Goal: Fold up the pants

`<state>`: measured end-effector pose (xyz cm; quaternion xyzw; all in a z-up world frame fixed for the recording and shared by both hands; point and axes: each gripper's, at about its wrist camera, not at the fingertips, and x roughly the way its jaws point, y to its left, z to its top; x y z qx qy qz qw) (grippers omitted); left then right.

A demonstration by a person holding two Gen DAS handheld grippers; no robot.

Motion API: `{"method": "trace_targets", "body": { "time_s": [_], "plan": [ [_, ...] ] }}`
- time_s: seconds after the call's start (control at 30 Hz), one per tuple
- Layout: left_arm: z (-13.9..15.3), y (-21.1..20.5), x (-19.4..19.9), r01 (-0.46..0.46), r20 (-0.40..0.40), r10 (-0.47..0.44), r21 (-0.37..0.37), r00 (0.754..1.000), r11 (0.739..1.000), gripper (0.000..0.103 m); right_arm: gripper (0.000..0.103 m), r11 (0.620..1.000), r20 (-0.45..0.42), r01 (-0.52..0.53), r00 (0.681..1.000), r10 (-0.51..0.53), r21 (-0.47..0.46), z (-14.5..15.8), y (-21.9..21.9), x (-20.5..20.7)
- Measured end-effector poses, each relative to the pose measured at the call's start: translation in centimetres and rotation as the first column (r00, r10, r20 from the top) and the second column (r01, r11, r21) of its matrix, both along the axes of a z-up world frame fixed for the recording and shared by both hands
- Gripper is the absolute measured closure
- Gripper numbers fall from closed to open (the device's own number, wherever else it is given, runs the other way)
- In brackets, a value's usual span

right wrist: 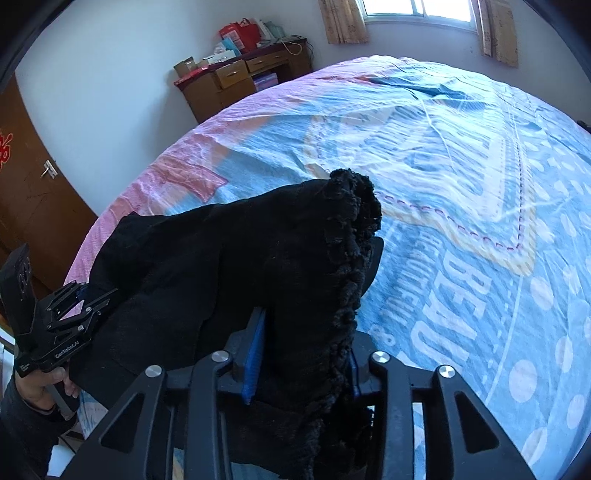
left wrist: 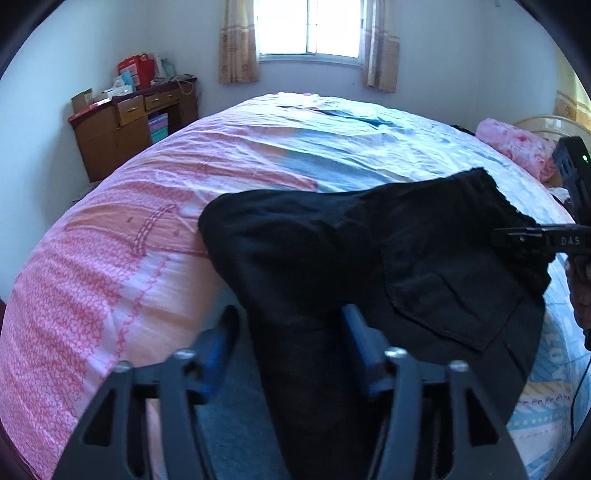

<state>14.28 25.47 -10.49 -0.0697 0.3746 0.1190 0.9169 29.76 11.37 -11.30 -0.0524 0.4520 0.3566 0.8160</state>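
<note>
Left wrist, pants [left wrist: 332,258] between spread fingers [left wrist: 225,332]

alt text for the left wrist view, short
Black pants lie on a pink and blue bedspread, with fabric between the open fingers of the left gripper. The right gripper reaches in at the waistband; a window is behind.

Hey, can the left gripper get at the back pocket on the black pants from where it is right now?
Probably yes. The back pocket lies face up on the black pants, just right of the left gripper, with nothing covering it. The jaws stand apart around the pants' cloth, so they would have to clear that first.
</note>
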Motion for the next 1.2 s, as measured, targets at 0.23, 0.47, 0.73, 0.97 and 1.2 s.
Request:
{"method": "trace_targets", "body": {
  "time_s": [0.23,0.47,0.73,0.97,1.2],
  "plan": [
    [-0.7,1.1,0.1,-0.034,0.007,0.035,-0.048,0.999,0.998,0.019,0.046,0.999,-0.005,0.042,0.999,-0.042,-0.030,-0.9,0.0,0.4],
    [-0.6,1.3,0.2,-0.064,-0.016,0.063,-0.040,0.998,0.997,0.007,0.031,0.996,-0.028,0.084,0.996,-0.084,-0.008,-1.3,-0.8,0.8],
    [-0.7,1.7,-0.9,-0.066,-0.030,0.065,-0.068,0.997,0.995,0.000,0.031,0.986,0.045,0.165,0.985,-0.164,-0.034,1.1,-2.3,-0.4],
    [2.4,0.3,-4.0,-0.071,0.030,0.072,-0.043,0.997,0.997,0.000,0.031,0.982,0.110,0.189,0.976,-0.189,0.017,4.5,-4.0,-3.6],
    [6.5,-2.9,-10.9,-0.021,0.152,0.026,-0.034,0.988,0.999,0.000,0.031,0.976,0.234,0.210,0.948,-0.217,0.057,8.7,-6.6,-12.9]
  ]
}}
